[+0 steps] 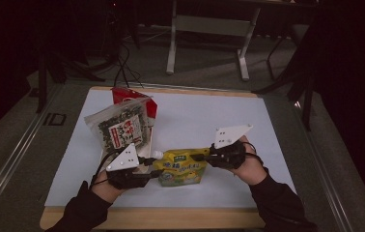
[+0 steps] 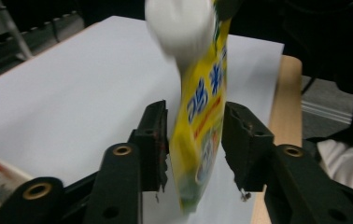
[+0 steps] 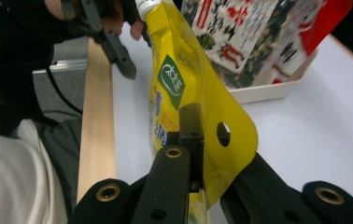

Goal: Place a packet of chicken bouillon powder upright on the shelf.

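Gripper positions are read first from the high view: the left gripper sits at the white-capped end of a yellow pouch lying low over the white bench, while the right gripper is clamped on the pouch's opposite end, a white tray of snack bags standing just behind. In the left gripper view the jaws are seen parted with the pouch hanging between them; one pad seems to brush it, the other is apart, so no grip is judged there. If the right hand pulls, the pouch could slide out of the left jaws and swing, or the cap could knock the tray. The cap is blurred and cut off at the top. In the right gripper view the jaws are closed on the pouch's flat edge beside its hang hole; a thin edge hold may slip. The pouch's lower end is hidden behind the jaws, and its print is not legible.
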### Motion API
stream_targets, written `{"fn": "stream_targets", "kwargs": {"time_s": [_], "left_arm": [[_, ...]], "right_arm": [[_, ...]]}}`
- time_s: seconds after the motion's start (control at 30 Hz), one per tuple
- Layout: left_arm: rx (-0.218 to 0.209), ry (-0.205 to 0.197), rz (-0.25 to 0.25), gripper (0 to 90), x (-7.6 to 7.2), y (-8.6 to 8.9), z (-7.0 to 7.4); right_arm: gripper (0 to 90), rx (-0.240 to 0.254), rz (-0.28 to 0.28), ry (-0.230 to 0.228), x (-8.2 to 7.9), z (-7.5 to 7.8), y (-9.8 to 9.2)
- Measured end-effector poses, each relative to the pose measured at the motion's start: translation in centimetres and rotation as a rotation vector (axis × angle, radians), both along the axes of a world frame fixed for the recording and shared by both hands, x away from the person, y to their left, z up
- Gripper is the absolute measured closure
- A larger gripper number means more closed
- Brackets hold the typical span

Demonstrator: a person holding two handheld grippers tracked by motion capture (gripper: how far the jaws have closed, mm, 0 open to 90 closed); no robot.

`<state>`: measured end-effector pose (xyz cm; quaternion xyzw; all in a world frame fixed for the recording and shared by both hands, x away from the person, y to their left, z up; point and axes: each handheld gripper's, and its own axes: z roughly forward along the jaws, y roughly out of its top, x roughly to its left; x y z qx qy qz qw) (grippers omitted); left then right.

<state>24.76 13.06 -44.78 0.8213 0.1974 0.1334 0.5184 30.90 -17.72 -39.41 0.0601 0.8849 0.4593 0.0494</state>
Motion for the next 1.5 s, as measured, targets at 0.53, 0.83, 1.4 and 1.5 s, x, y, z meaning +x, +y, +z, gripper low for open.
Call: {"fn": "stream_targets", "kwargs": {"time_s": [0.53,0.83,1.4,1.5], "left_arm": [[-0.058,0.025,0.111,3.2,-2.1,1.5,-0.8],[-0.083,-0.003,0.133,2.4,-3.5,1.4,-2.2],[-0.048,0.040,0.101,2.4,-5.6,0.2,-6.0],[-0.045,0.054,0.098,2.3,-5.7,0.1,-6.4]], "right_arm": [[90.0,0.045,-0.035,-0.041,1.2,2.5,0.2],[90.0,0.062,-0.030,-0.048,2.2,3.0,1.9],[90.0,0.108,0.015,-0.057,3.5,3.9,7.3],[90.0,0.114,0.023,-0.052,3.7,3.9,8.0]]}}
